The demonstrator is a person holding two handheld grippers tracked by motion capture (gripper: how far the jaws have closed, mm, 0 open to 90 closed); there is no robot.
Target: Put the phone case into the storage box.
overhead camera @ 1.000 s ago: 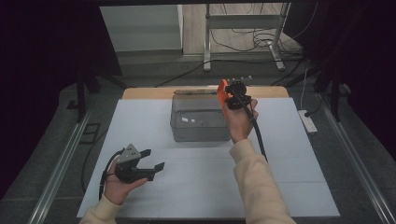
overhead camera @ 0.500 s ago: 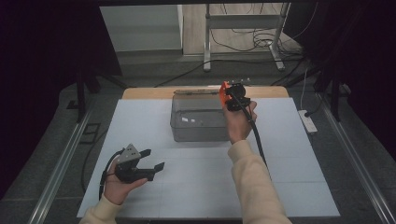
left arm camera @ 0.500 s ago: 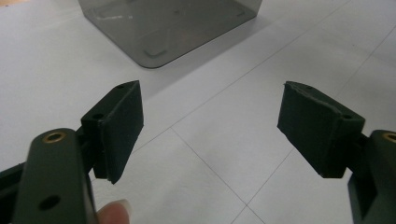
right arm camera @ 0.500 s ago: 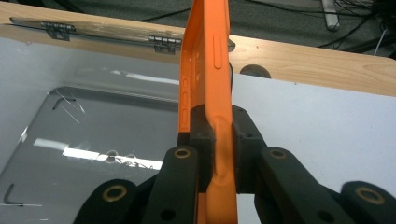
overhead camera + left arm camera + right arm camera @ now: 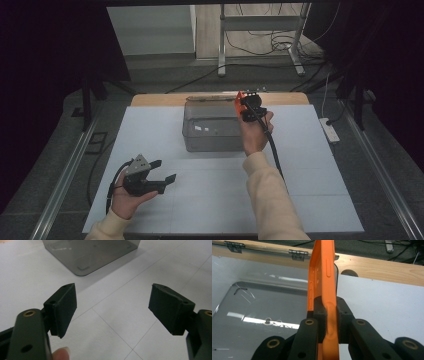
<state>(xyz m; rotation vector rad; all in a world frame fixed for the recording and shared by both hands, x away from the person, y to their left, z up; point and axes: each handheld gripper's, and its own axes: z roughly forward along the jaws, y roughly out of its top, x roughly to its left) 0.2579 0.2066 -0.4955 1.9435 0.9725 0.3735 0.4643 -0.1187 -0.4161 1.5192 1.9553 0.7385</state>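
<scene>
My right gripper [image 5: 245, 102] is shut on an orange phone case [image 5: 238, 100], held upright over the right rear corner of a clear plastic box [image 5: 210, 127]. In the right gripper view the case [image 5: 322, 277] stands edge-on between the pads [image 5: 320, 306], and the box's open inside [image 5: 262, 305] lies below and to the left. My left gripper [image 5: 165, 172] rests low at the front left of the white table [image 5: 310, 165], open with nothing in it. In the left gripper view its pads [image 5: 66, 306] stand wide apart, pointing toward a corner of the box [image 5: 87, 257].
A wooden strip [image 5: 374, 267] with metal hinges [image 5: 298, 253] runs along the table's far edge behind the box. A white power strip [image 5: 330, 129] lies on the floor to the right. Metal stand legs and cables [image 5: 260, 45] are beyond the table.
The right gripper with the orange case has barely drifted above the box. The left hand has kept still.
</scene>
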